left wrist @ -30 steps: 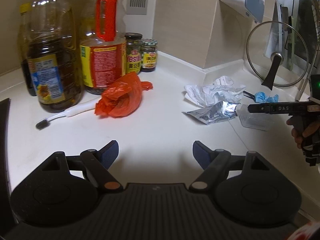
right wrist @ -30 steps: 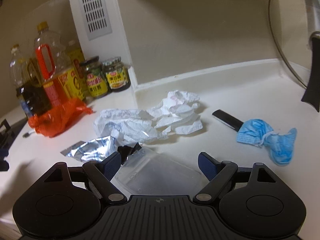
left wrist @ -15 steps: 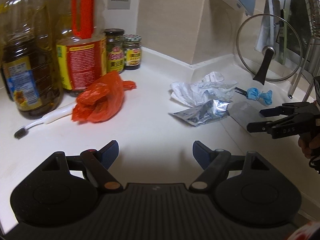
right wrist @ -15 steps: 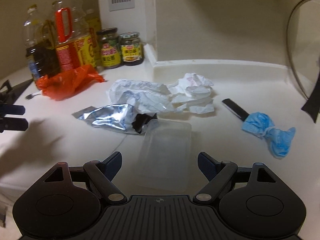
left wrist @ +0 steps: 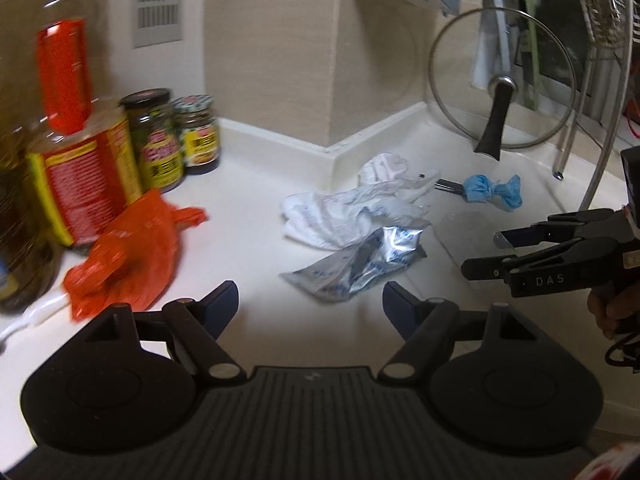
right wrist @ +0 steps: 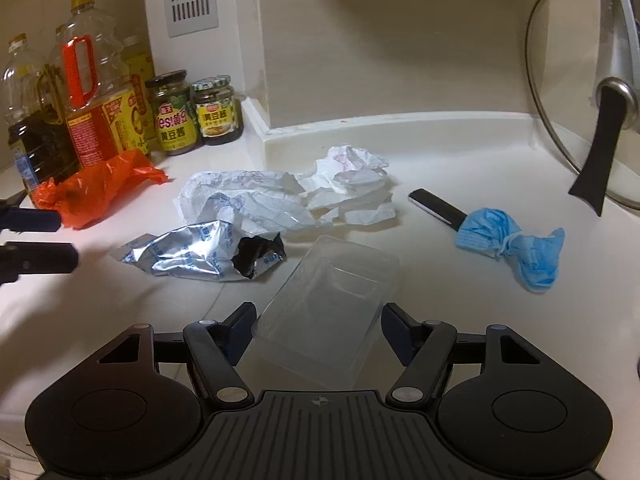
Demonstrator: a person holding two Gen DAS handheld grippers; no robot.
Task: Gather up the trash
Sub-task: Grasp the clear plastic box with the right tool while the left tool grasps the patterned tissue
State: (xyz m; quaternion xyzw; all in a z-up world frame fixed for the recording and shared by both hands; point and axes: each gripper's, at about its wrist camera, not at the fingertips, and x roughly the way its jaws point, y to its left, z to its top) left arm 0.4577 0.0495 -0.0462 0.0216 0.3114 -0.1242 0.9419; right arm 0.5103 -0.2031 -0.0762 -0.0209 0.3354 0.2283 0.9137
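Trash lies on the white counter: a red plastic bag, crumpled white paper, a silver foil pouch, a clear plastic tray and a blue face mask. My left gripper is open and empty, above the counter in front of the foil pouch. My right gripper is open, its fingers on either side of the near end of the clear tray. It also shows in the left wrist view.
Oil bottles and two sauce jars stand at the back left. A glass pot lid leans at the back right. A black stick lies beside the mask. A white toothbrush lies far left.
My left gripper has swung right and nearer the foil pouch and paper. My right gripper has moved forward so its open fingers flank the clear tray.
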